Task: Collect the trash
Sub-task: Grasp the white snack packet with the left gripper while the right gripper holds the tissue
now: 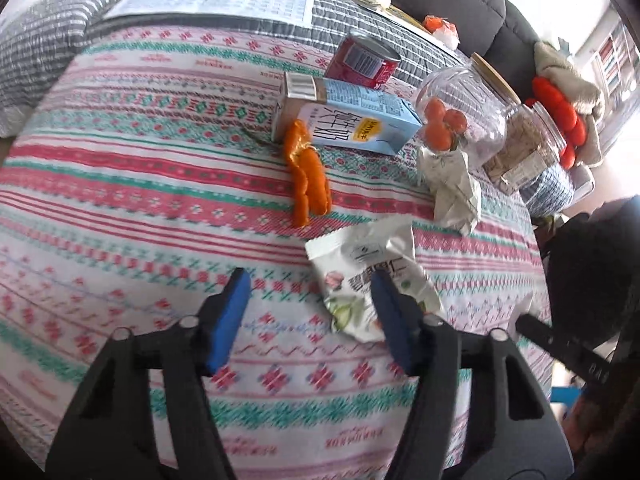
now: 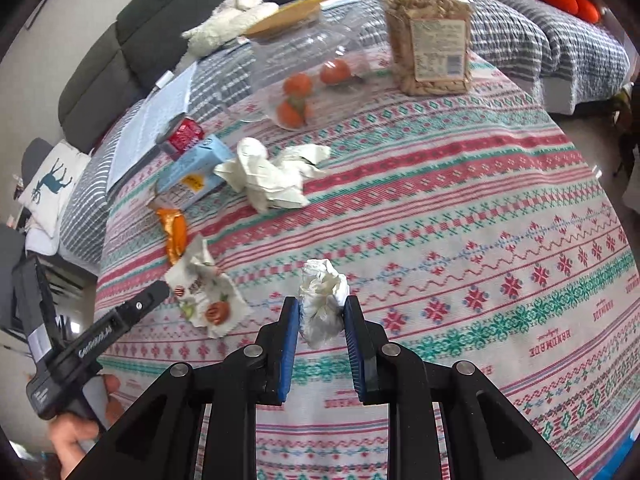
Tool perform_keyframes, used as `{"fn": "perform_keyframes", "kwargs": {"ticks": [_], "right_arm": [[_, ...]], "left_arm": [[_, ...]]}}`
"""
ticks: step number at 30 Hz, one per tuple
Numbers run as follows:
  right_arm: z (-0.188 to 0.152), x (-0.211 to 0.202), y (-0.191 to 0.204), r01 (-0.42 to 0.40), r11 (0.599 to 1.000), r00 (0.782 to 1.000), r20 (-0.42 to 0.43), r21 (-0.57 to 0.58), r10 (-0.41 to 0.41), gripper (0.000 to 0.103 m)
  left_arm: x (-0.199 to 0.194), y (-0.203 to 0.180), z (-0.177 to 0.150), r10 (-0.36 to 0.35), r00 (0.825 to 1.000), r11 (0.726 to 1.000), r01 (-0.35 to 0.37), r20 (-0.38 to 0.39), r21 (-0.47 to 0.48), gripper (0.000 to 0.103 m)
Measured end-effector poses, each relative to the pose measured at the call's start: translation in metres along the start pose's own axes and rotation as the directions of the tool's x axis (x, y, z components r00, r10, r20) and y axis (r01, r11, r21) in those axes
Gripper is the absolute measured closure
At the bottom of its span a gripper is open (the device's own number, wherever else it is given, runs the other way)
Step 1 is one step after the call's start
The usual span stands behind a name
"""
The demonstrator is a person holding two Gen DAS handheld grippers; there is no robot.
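- Right gripper [image 2: 322, 306] clamped on a crumpled white tissue wad [image 2: 323, 300], held up over the patterned cloth of the surface [image 2: 480, 208].
- Left gripper [image 1: 310, 292] partly open, nothing between the pads, one blue pad overlapping a torn snack wrapper [image 1: 360, 264] lying flat on the cloth.
- Broad bare cloth to the right of the wad in the right wrist view; open cloth also left of the left gripper.
- Trash bunched toward the far side: orange peel [image 1: 306, 176], a blue milk carton [image 1: 348, 120] on its side, a red can [image 1: 362, 60], a crumpled paper [image 1: 452, 184].
- Seen only from the right wrist: the held wad, a hand [image 2: 76, 436] on the other tool's handle, a deer-print cushion [image 2: 48, 188].
- Clear jar [image 2: 304, 68] with small oranges and a labelled jar of pasta [image 2: 432, 32] near the far edge, sharper from the right.
- Surface edge falling away at right in the left view; a dark blurred shape there hard to identify.
- Lower part of the wad hidden between the pads.
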State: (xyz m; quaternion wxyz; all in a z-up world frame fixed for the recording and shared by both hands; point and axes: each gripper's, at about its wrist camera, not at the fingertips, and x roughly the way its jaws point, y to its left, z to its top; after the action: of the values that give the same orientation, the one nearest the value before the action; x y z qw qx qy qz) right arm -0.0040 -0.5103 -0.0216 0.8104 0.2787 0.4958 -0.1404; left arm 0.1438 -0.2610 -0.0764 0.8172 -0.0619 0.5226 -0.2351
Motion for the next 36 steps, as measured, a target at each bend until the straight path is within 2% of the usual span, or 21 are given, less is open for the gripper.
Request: {"fn": "perform_keyframes", "kwargs": {"ticks": [2, 4, 6, 8, 13, 23, 36], "right_arm": [[0.003, 0.003, -0.003, 0.004, 1.0, 1.0, -0.004, 0.002, -0.004, 0.08], [0.004, 0.004, -0.003, 0.004, 1.0, 1.0, -0.008, 0.003, -0.004, 0.08], [0.003, 0.007, -0.003, 0.004, 1.0, 1.0, -0.014, 0.002, -0.004, 0.08], [0.003, 0.01, -0.001, -0.003, 1.0, 1.0, -0.023, 0.003, 0.003, 0.08], [0.004, 0.009, 0.005, -0.004, 1.0, 1.0, -0.021, -0.01, 0.004, 0.079], [0.002, 0.003, 0.018, -0.013, 1.0, 1.0, -0.018, -0.021, 0.012, 0.079], [-0.012, -0.015, 0.067, -0.055, 0.994, 0.998, -0.003, -0.095, 0.055, 0.079]], "left_arm": [[0.007, 0.0, 0.0, -0.027, 1.0, 0.999, 0.027, -0.009, -0.018, 0.053], [0.015, -0.002, 0.0, -0.053, 0.998, 0.998, 0.052, -0.033, -0.025, 0.056], [0.016, -0.004, -0.001, -0.047, 0.998, 0.999, 0.046, -0.033, -0.015, 0.063], [0.017, -0.005, -0.001, -0.043, 0.998, 0.999, 0.044, -0.041, 0.001, 0.087], [0.013, -0.003, -0.001, -0.043, 0.998, 0.999, 0.043, -0.045, -0.001, 0.102], [-0.029, 0.02, -0.002, -0.023, 1.0, 1.0, 0.024, -0.012, 0.014, 0.103], [-0.096, 0.077, 0.0, 0.051, 0.997, 0.999, -0.051, 0.064, -0.001, 0.103]]}}
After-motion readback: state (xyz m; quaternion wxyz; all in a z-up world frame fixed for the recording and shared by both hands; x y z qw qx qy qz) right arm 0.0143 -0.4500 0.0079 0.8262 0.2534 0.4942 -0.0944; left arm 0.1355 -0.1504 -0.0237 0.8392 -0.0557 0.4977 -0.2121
